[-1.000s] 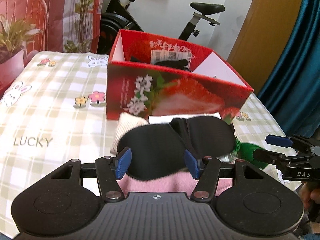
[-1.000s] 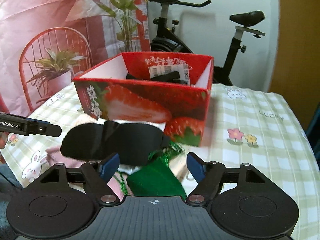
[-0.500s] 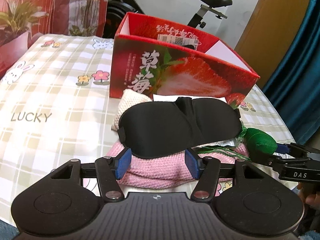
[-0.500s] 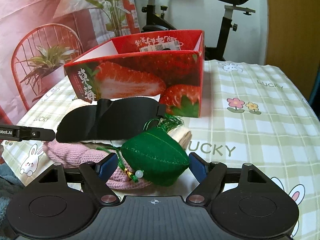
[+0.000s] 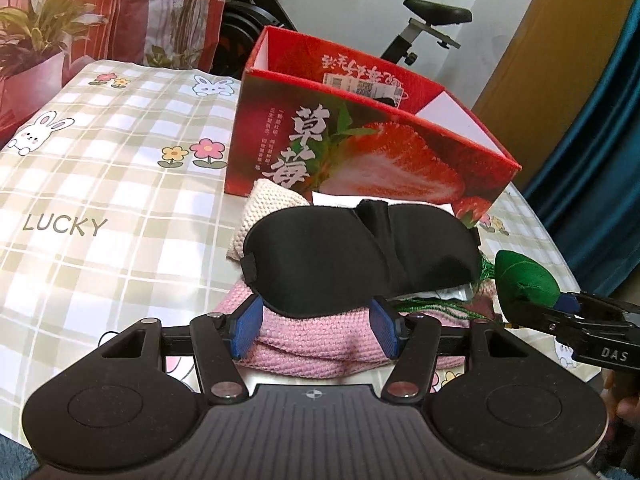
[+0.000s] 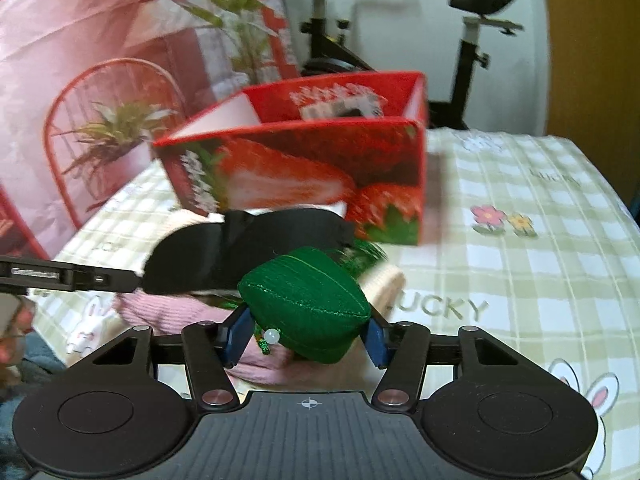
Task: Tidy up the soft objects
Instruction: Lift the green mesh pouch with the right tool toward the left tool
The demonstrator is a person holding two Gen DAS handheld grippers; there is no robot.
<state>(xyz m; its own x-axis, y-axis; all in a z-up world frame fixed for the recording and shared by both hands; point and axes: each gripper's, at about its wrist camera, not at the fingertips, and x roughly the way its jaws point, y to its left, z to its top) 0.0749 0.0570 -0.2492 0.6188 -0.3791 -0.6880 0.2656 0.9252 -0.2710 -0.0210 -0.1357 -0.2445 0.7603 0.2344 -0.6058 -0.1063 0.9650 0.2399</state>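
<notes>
A black eye mask point(image 5: 352, 260) lies over a pink knit piece point(image 5: 320, 344) in front of the red strawberry box point(image 5: 360, 160). My left gripper point(image 5: 316, 328) has its blue pads against the mask's near edge on both sides. A cream knit piece point(image 5: 268, 208) pokes out behind. In the right wrist view a green stuffed pouch point(image 6: 308, 296) with a white bead fills the gap of my right gripper point(image 6: 308, 338). Its jaws are closing and both pads touch the pouch. The mask point(image 6: 240, 252) and the left gripper point(image 6: 100, 278) show at the left of that view.
The checked tablecloth point(image 5: 100, 200) with rabbits and "LUCKY" print covers the table. The box point(image 6: 300, 172) is open at the top, with something dark and a label inside. An exercise bike point(image 5: 432, 20), a potted plant point(image 5: 28, 32) and a teal curtain point(image 5: 600, 160) stand beyond the table.
The right gripper's pads have come in against the green pouch. The left view has drawn back from the box, so the pink knit piece now shows under the mask.
</notes>
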